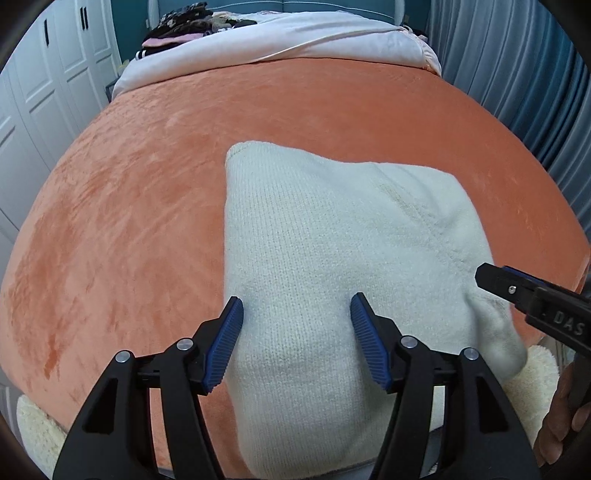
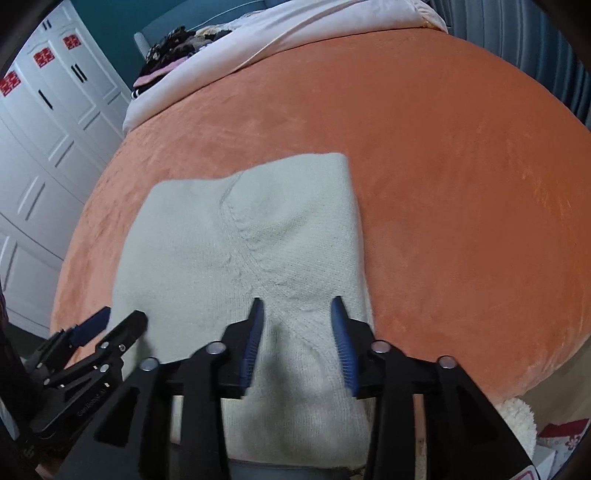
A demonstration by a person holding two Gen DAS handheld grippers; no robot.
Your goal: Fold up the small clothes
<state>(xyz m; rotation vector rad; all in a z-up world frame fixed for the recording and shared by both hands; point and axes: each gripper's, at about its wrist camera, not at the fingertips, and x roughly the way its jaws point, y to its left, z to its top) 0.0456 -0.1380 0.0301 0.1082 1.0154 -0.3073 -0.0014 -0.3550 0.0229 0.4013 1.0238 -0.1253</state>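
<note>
A cream knitted sweater (image 1: 332,236) lies folded lengthwise on the orange bed cover (image 1: 129,203), its near end hanging over the bed's front edge. My left gripper (image 1: 297,308) is open, its blue pads straddling the sweater's near left part just above the fabric. My right gripper (image 2: 297,308) is open over the sweater's (image 2: 240,240) near right part, beside a diagonal seam. The right gripper also shows at the right edge of the left wrist view (image 1: 495,278), and the left gripper shows at the lower left of the right wrist view (image 2: 118,321).
A white quilt (image 1: 277,40) is bunched at the far end of the bed with a pile of dark clothes (image 1: 184,26) beside it. White wardrobe doors (image 2: 44,122) stand to the left, blue curtains (image 1: 517,81) to the right. A fluffy cream fabric (image 1: 535,391) hangs below the bed's front edge.
</note>
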